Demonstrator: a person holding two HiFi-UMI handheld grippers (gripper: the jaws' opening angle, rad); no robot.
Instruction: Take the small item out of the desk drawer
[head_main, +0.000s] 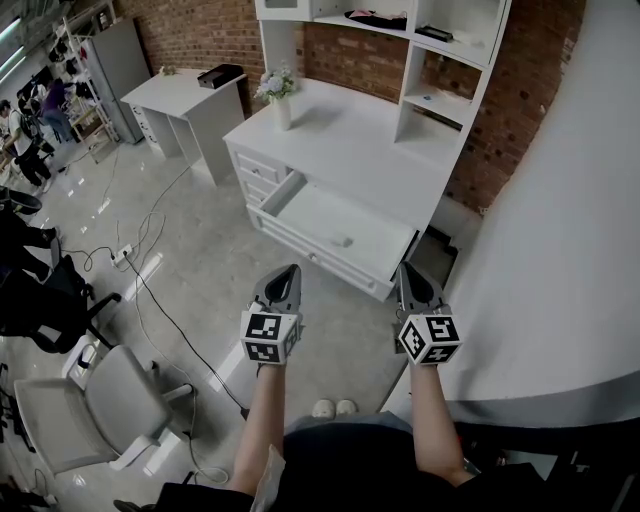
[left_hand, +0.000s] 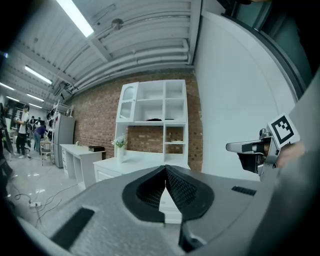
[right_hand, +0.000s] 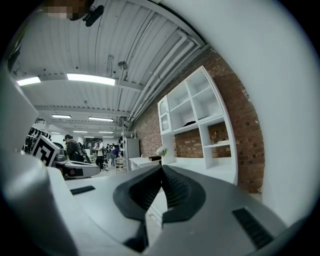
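Note:
The white desk's wide drawer (head_main: 300, 200) stands pulled open in the head view. A small pale item (head_main: 342, 241) lies on its floor near the front wall. My left gripper (head_main: 290, 271) hovers just in front of the drawer's front panel, left of centre, jaws pressed together with nothing between them. My right gripper (head_main: 407, 271) hangs at the drawer's right front corner, also shut and empty. In the left gripper view my left gripper (left_hand: 165, 168) points at the desk (left_hand: 135, 162), and the right gripper's body shows at the right edge. My right gripper (right_hand: 162, 168) faces along the desk's hutch (right_hand: 192, 107).
A vase of flowers (head_main: 277, 92) stands on the desk top (head_main: 350, 130). A second white desk (head_main: 180, 100) is at the back left. Cables (head_main: 150, 250) run over the floor and a grey chair (head_main: 90, 400) sits at the lower left. A white wall (head_main: 570, 250) rises at the right.

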